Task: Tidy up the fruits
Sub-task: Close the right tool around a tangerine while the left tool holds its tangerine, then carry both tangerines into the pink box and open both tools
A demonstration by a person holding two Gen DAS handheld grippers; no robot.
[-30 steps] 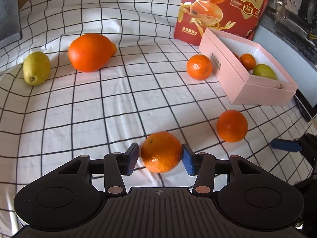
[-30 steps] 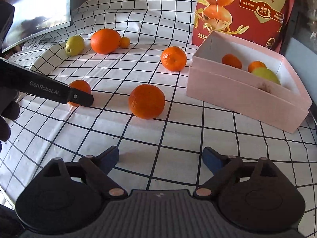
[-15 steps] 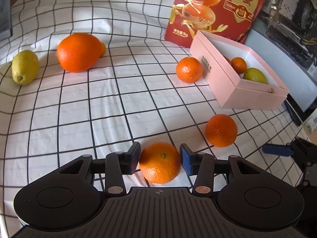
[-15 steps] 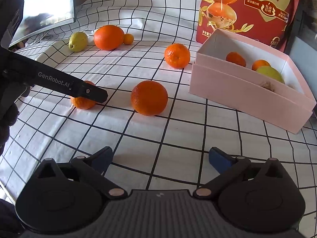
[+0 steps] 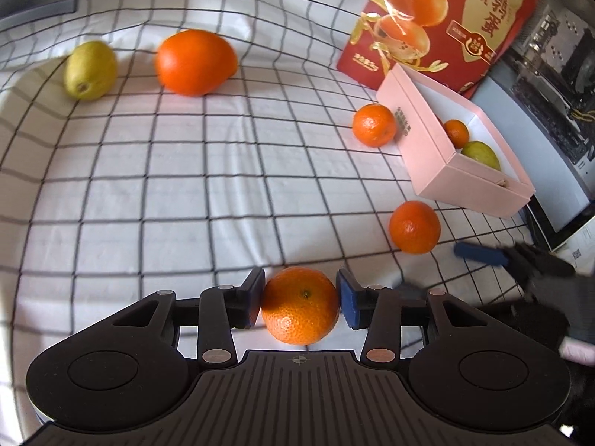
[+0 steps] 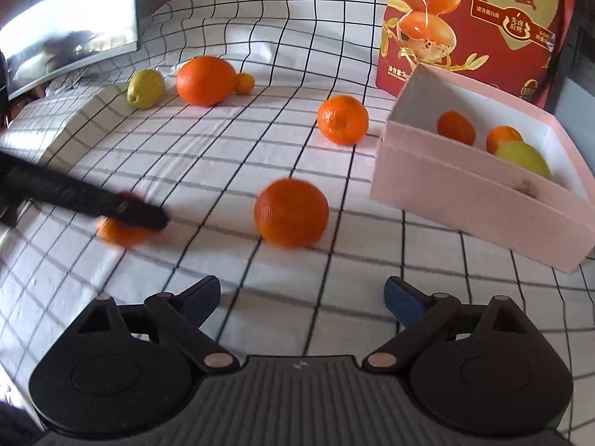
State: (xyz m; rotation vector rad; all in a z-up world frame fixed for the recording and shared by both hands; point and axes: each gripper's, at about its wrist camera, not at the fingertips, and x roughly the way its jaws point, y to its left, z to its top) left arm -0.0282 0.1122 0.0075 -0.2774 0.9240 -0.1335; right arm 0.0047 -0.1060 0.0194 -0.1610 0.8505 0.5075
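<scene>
Checked cloth covers our bench; our left claw (image 5: 300, 299) is closing on a mandarin (image 5: 299, 304) at its widest girth (firm, light, rolls easily), pads touching. Right claw (image 6: 302, 299) gapes empty, narrowing.

A red bag (image 6: 479, 26) stands at the back of my checked cloth (image 5: 186, 193); a screen (image 6: 67, 26) sits left.
</scene>
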